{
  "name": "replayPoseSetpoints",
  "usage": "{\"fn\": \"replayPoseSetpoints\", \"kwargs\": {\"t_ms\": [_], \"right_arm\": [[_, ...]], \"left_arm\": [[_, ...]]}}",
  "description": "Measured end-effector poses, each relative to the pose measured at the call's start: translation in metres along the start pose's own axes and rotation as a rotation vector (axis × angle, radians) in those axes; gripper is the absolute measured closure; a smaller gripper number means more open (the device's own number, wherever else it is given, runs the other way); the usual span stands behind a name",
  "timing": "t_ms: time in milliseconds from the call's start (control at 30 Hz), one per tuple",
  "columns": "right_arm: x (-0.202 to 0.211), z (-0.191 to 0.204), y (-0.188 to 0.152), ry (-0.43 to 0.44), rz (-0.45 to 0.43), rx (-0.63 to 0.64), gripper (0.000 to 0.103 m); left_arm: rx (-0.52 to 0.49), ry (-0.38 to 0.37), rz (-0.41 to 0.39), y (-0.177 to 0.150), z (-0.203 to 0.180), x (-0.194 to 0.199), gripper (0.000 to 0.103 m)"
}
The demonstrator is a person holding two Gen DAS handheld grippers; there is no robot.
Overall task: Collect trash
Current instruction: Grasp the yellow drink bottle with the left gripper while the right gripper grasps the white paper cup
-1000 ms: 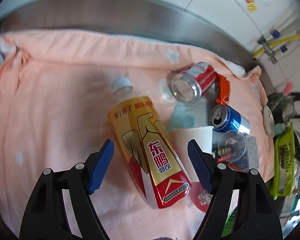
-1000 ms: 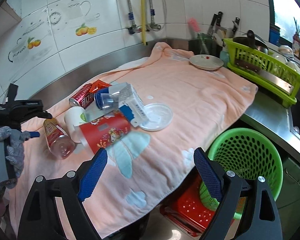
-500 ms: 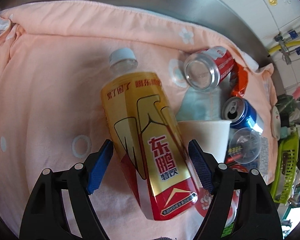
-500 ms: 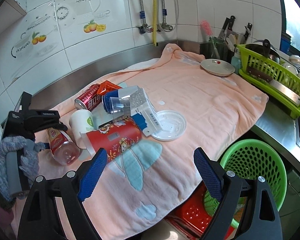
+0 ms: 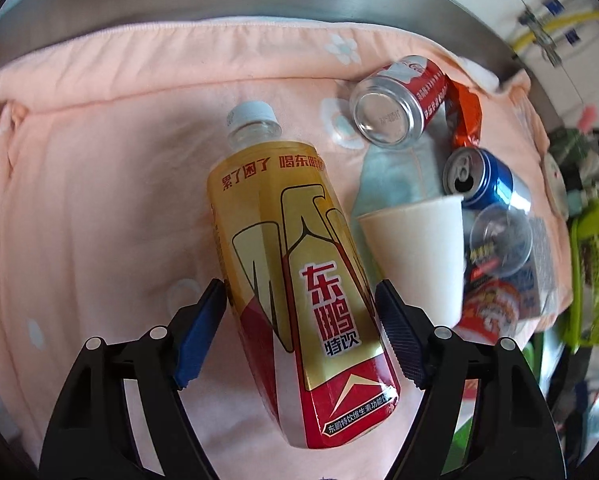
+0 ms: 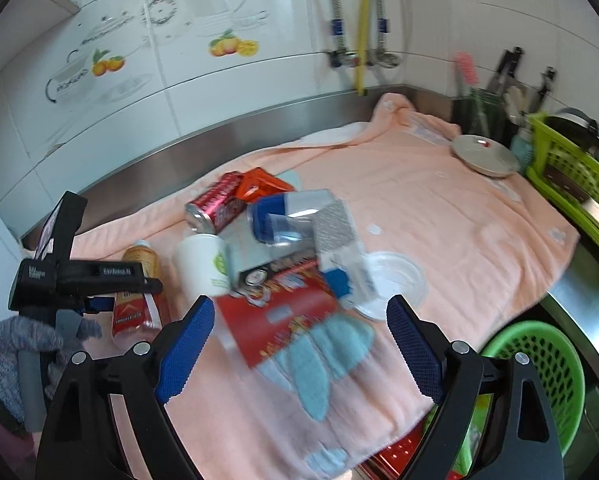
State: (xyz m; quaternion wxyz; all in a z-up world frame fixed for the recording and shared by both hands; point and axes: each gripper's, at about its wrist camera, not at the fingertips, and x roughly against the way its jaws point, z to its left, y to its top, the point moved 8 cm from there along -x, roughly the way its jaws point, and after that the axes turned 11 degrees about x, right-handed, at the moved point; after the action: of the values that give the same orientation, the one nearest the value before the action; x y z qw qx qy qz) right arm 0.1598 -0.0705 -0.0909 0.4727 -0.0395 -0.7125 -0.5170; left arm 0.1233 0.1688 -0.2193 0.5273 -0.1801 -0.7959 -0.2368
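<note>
A steel kitchen counter (image 6: 591, 280) runs along a white tiled wall (image 6: 259, 92) printed with teapots and oranges. A peach towel (image 6: 439, 240) with pale blue and white patches covers most of the counter.

In the right wrist view, the trash sits in a heap at the centre. A red can (image 6: 215, 204) lies at 11 o'clock of the heap, with an orange wrapper (image 6: 259, 184) beside it. A blue can (image 6: 275, 216) lies in the middle, a white paper cup (image 6: 203, 264) at 9 o'clock, a red snack tube (image 6: 275, 320) at 6 o'clock and a clear lid (image 6: 391, 284) at 3 o'clock. A green basket (image 6: 539, 364) stands below the counter edge at 4 o'clock (a red crate shows beneath the towel hem). A green dish rack (image 6: 571, 168) and a plate (image 6: 485, 156) sit at 2 o'clock.

The left gripper (image 5: 299, 312) points steeply down over a yellow and red drink bottle (image 5: 295, 272) lying on the towel, cap towards 12 o'clock. Its blue pads stand on either side of the bottle's lower body, very near it; whether they press on it I cannot tell.

The right gripper (image 6: 299, 332) hangs wide open and holds nothing, the snack tube showing between its fingers.

A gloved hand (image 6: 23, 352) at 8 o'clock holds the left gripper. The heap is motion-blurred, so labels on the box under the blue can are unreadable. The utensils past the plate are too small to make out.
</note>
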Motion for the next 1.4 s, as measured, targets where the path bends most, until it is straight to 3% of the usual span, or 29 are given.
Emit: {"fn": "replayPoseSetpoints", "kwargs": {"t_ms": [233, 667, 1000, 1133, 1400], "right_arm": [[-0.036, 0.045, 0.027, 0.119, 0.047, 0.11, 0.018], [-0.125, 0.1, 0.041, 0.275, 0.207, 0.194, 0.024], [-0.175, 0.115, 0.029, 0.246, 0.354, 0.275, 0.027], [-0.187, 0.118, 0.025, 0.232, 0.392, 0.273, 0.039], [-0.167, 0.117, 0.033, 0.268, 0.31, 0.214, 0.042]], "left_arm": [[-0.108, 0.038, -0.016, 0.002, 0.025, 0.021, 0.029], [-0.152, 0.037, -0.037, 0.007, 0.067, 0.035, 0.03], [-0.165, 0.022, -0.016, 0.003, 0.078, 0.03, 0.03], [-0.187, 0.033, -0.023, 0.004, 0.075, 0.03, 0.029], [-0.193, 0.043, -0.018, 0.006, 0.075, 0.027, 0.028]]}}
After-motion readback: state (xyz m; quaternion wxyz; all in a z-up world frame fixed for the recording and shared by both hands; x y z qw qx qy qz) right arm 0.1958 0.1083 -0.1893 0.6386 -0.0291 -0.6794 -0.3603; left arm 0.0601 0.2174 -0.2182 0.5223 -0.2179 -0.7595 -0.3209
